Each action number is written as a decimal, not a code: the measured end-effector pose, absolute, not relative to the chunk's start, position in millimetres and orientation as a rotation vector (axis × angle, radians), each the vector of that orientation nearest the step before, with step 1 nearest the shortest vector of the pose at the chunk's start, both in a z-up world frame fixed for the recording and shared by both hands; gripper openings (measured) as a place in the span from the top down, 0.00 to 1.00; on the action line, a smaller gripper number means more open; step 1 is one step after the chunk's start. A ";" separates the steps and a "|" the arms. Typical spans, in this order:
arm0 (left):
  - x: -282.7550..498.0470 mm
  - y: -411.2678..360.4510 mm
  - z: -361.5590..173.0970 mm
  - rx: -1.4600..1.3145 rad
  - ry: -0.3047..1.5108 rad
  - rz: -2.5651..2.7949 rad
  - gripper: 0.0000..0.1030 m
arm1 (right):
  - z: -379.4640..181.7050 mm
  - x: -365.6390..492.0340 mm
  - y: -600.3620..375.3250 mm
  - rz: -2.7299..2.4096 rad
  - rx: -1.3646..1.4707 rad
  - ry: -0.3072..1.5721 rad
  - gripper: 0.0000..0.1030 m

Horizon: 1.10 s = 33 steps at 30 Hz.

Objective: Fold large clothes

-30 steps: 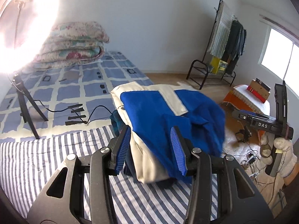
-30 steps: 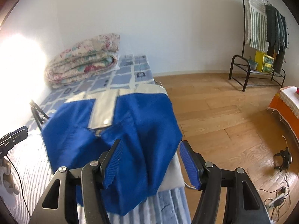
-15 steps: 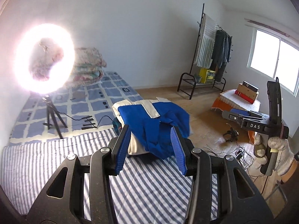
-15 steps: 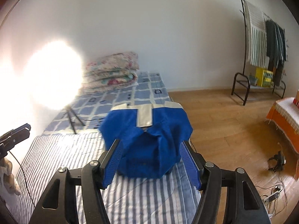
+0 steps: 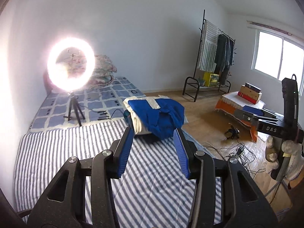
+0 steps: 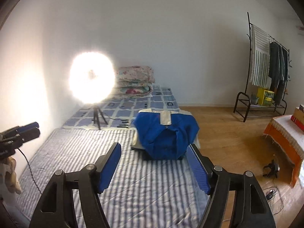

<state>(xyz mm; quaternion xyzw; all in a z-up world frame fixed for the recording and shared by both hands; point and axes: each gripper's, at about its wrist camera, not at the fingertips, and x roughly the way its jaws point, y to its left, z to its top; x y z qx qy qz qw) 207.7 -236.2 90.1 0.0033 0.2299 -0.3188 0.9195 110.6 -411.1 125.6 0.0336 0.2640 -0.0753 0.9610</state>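
Note:
A folded blue and cream garment (image 5: 155, 116) (image 6: 165, 133) lies in a bundle on the striped bed cover (image 5: 76, 161) (image 6: 85, 152), near its far right edge. My left gripper (image 5: 153, 133) is open, well back from the bundle, with nothing between its blue pads. My right gripper (image 6: 154, 147) is also back from it; its jaws are opening and hold nothing. The right gripper (image 5: 266, 119), held in a gloved hand (image 5: 293, 152), shows at the right edge of the left wrist view. The left gripper (image 6: 28, 131) shows at the left edge of the right wrist view.
A lit ring light on a tripod (image 5: 71, 70) (image 6: 93, 81) stands on the checked blue sheet behind the striped cover, with folded quilts (image 6: 134, 81) behind it. A clothes rack (image 5: 214, 60), a low orange-draped table (image 5: 241, 102) and cables (image 5: 235, 148) occupy the wood floor.
Both grippers have pulled back and risen away from the garment, which now looks much smaller. The right gripper's jaws stand wider than before. The garment lies where it was.

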 end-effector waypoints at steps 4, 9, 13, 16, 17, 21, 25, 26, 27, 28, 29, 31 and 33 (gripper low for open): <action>181.7 -220.5 79.2 0.015 0.478 -0.629 0.47 | 112.8 89.3 -399.9 -0.154 0.113 0.525 0.27; 155.0 -208.5 63.1 0.050 0.487 -0.612 0.46 | 88.5 72.5 -388.7 -0.165 0.137 0.536 0.26; 141.8 -205.2 53.5 0.050 0.480 -0.598 0.26 | 74.8 64.7 -382.6 -0.183 0.131 0.546 0.24; 133.2 -204.8 49.5 0.065 0.458 -0.586 0.20 | 67.2 62.9 -381.6 -0.194 0.122 0.554 0.21; 133.4 -205.1 48.0 0.070 0.459 -0.585 0.15 | 64.9 62.0 -381.0 -0.198 0.118 0.555 0.20; 129.9 -206.3 41.5 0.092 0.462 -0.579 0.09 | 56.6 60.9 -376.8 -0.229 0.082 0.559 0.13; 128.0 -207.0 37.7 0.099 0.469 -0.557 0.02 | 52.8 60.1 -373.8 -0.233 0.060 0.559 0.05; 127.4 -207.5 37.2 0.100 0.468 -0.550 0.01 | 52.4 59.3 -373.4 -0.236 0.058 0.555 0.02; 126.7 -207.7 36.3 0.103 0.467 -0.542 0.01 | 52.5 58.2 -373.1 -0.243 0.054 0.548 0.00; 127.1 -208.3 35.4 0.109 0.468 -0.531 0.01 | 52.6 58.0 -373.0 -0.251 0.047 0.545 0.00; 128.1 -208.6 34.4 0.115 0.471 -0.521 0.00 | 52.7 57.6 -373.0 -0.256 0.042 0.544 0.00; 129.8 -208.9 31.5 0.119 0.480 -0.507 0.00 | 53.0 56.2 -374.1 -0.261 0.044 0.538 0.00; 131.6 -209.2 28.8 0.117 0.494 -0.494 0.00 | 52.9 54.5 -376.3 -0.268 0.060 0.533 0.00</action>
